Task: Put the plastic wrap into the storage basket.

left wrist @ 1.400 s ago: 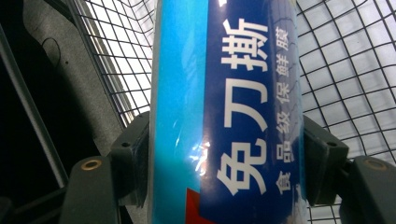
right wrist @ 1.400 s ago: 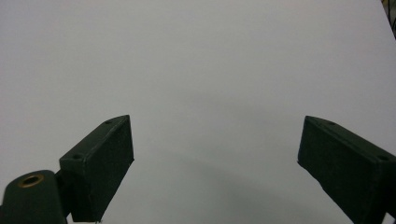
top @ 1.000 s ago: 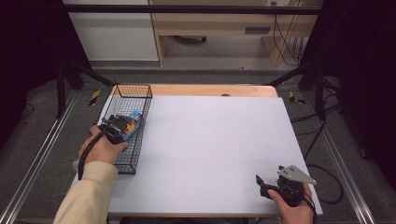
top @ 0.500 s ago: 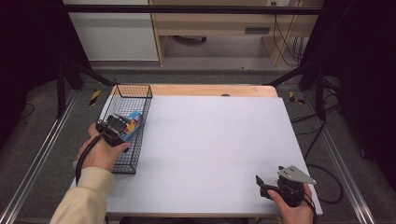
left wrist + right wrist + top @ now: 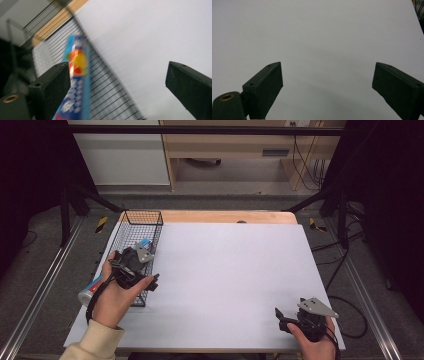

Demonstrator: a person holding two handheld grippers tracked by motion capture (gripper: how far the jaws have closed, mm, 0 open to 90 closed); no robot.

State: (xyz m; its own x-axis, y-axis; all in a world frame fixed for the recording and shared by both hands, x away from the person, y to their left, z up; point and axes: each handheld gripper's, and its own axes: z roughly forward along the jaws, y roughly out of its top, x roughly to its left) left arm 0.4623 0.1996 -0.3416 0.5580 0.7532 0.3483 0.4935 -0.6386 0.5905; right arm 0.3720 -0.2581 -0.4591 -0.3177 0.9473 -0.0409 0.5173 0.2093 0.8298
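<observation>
A blue toothpaste tube (image 5: pixel 144 242) with a white cap lies slanted in the black wire basket (image 5: pixel 142 213) at the table's left. In the left gripper view the blurred tube (image 5: pixel 76 75) runs along the inner side of the left jaw. My left gripper (image 5: pixel 142 272) hovers over the basket's near right part. Its jaws have just been opening and now stand wide, pressing on nothing (image 5: pixel 117 67). My right gripper (image 5: pixel 282 317) rests at the table's near right corner, open, with bare white tabletop between its jaws (image 5: pixel 327 65).
The white table top (image 5: pixel 230 270) stretches from the basket to the right edge, with a wooden strip (image 5: pixel 225 216) along its far side. Metal rails (image 5: pixel 45 285) flank the table, and cables (image 5: pixel 350 320) trail off at the right.
The left hand has drawn back toward me and risen, and its jaws have come apart off the tube. More of the tube, with its cap end, now shows. The right hand has kept still.
</observation>
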